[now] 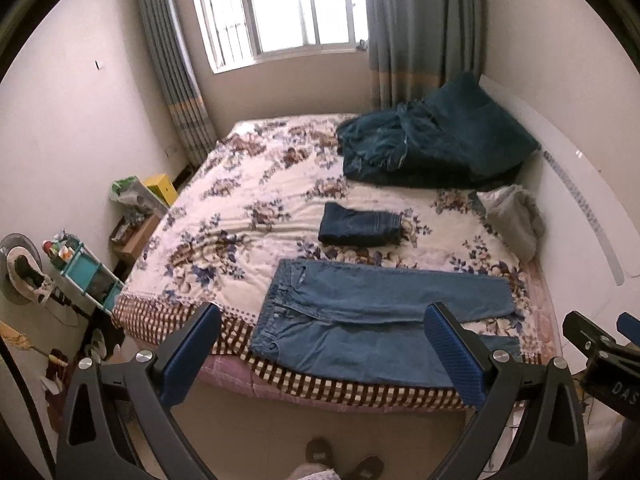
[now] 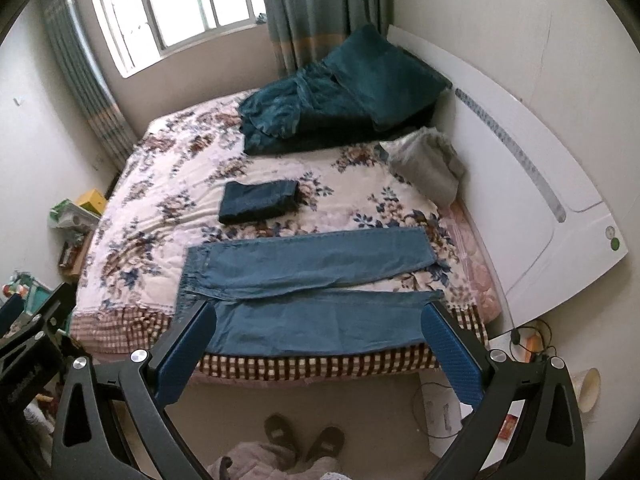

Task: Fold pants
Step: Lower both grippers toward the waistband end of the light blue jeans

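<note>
Light blue jeans (image 1: 360, 316) lie spread flat across the near edge of the bed, waist to the left, both legs running right; they also show in the right wrist view (image 2: 312, 292). My left gripper (image 1: 324, 320) is open and empty, held above the floor in front of the bed, short of the jeans. My right gripper (image 2: 320, 320) is open and empty at the same distance; its tip shows at the right edge of the left wrist view (image 1: 600, 344). A dark folded pair of pants (image 1: 360, 224) lies farther back on the bed (image 2: 260, 200).
The bed has a floral cover (image 1: 240, 208) with a checked border. A teal blanket and pillow (image 1: 432, 144) and a grey garment (image 1: 516, 224) lie at the head. A white headboard (image 2: 540, 184) stands right. Shelves and clutter (image 1: 88, 272) crowd the left floor. My slippered feet (image 2: 304, 440) stand below.
</note>
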The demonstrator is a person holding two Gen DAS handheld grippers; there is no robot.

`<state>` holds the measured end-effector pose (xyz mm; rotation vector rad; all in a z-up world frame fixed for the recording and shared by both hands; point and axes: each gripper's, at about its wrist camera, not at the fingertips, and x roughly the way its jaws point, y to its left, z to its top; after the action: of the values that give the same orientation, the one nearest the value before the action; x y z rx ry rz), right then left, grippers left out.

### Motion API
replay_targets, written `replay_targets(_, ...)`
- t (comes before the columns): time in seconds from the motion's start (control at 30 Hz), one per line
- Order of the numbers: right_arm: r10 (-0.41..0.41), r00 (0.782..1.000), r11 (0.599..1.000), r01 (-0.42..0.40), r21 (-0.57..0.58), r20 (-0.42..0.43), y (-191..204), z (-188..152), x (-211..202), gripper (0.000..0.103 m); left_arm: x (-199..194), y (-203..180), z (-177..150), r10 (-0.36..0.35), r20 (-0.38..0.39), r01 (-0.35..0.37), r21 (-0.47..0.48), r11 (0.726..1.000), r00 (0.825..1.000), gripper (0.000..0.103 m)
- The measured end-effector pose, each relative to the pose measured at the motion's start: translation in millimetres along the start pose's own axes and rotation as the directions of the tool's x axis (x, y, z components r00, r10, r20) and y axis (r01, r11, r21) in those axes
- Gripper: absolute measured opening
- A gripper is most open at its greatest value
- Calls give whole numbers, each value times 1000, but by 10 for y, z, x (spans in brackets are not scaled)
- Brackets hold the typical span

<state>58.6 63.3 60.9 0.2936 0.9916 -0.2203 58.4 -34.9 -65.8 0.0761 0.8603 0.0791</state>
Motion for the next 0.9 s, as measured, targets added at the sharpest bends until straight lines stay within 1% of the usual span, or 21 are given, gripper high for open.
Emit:
replay_targets(0.17, -46, 996, 998, 49, 38, -78, -141, 230, 635, 103, 511, -133, 58, 7, -71, -6, 24, 1000, 997, 103)
replay_targets(0.27, -87, 990, 994, 93, 52, -107, -202, 381, 1025, 103, 923, -225, 147, -1, -118, 7, 45, 999, 993, 103)
replay_targets(0.43, -145, 974, 981, 164, 100, -172, -292, 726, 1806, 103, 1573, -372, 385, -40, -186, 55, 79, 995, 982, 103)
replay_targets(0.53, -151, 963, 973, 185, 139, -222, -337, 963, 2308, 103, 1994, -451, 562, -61, -229, 85, 96, 992, 972, 103)
replay_targets(0.6, -157, 956, 967, 199, 157, -246, -350, 1097, 2620, 103, 2314, -508, 697, -77, -264, 105, 95, 990, 961, 103)
replay_targets(0.67, -191, 943, 958, 240, 159, -272, -346, 1223, 2940, 103, 2611, -549, 796, -90, -291, 123, 96, 988, 952, 103)
replay_targets(0.73, -195, 936, 952, 253, 174, -293, -336, 1338, 3264, 103, 2899, -608, 870, -103, -315, 142, 103, 985, 943, 103)
replay_targets(0.87, -222, 917, 943, 288, 168, -330, -345, 1486, 3879, 103, 3451, -700, 967, -98, -355, 149, 120, 981, 930, 103)
replay_targets(0.9, -228, 910, 942, 296, 160, -346, -356, 1523, 4087, 103, 3600, -732, 977, -93, -369, 148, 121, 982, 925, 103)
